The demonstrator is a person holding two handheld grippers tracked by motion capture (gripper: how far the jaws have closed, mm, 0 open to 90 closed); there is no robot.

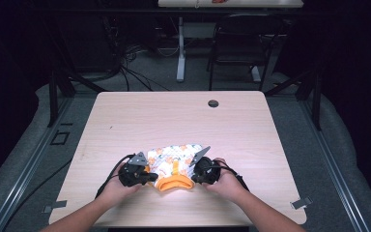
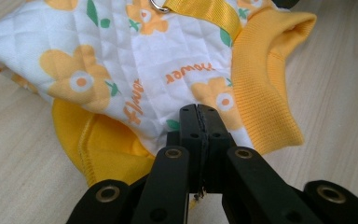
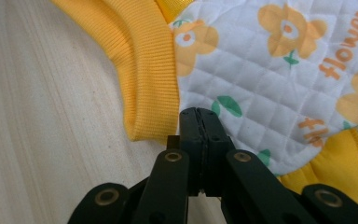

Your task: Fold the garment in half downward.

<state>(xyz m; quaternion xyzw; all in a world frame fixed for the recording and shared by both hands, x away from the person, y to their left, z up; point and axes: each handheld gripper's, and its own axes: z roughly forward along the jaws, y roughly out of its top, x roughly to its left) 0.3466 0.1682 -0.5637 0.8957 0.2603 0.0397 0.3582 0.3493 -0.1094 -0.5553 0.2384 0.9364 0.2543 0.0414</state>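
Note:
A small quilted garment [image 1: 174,158], white with orange flowers and a yellow ribbed collar [image 1: 174,184], lies near the table's front edge. My left gripper [image 1: 150,177] sits at its left side and my right gripper [image 1: 192,175] at its right, each held in a hand. In the left gripper view the jaws are pressed together, and the left gripper [image 2: 199,111] has its tips over the garment [image 2: 135,60] beside the collar [image 2: 261,79]. In the right gripper view the right gripper [image 3: 199,113] is likewise shut, tips at the hem of the garment [image 3: 270,70] by the collar [image 3: 144,56]. No cloth shows between either pair of jaws.
The light wooden table [image 1: 174,116] has a round cable hole [image 1: 213,103] near its far edge. Beyond it stand a dark chair [image 1: 241,43] and the white leg [image 1: 180,48] of another table, with cables on the floor.

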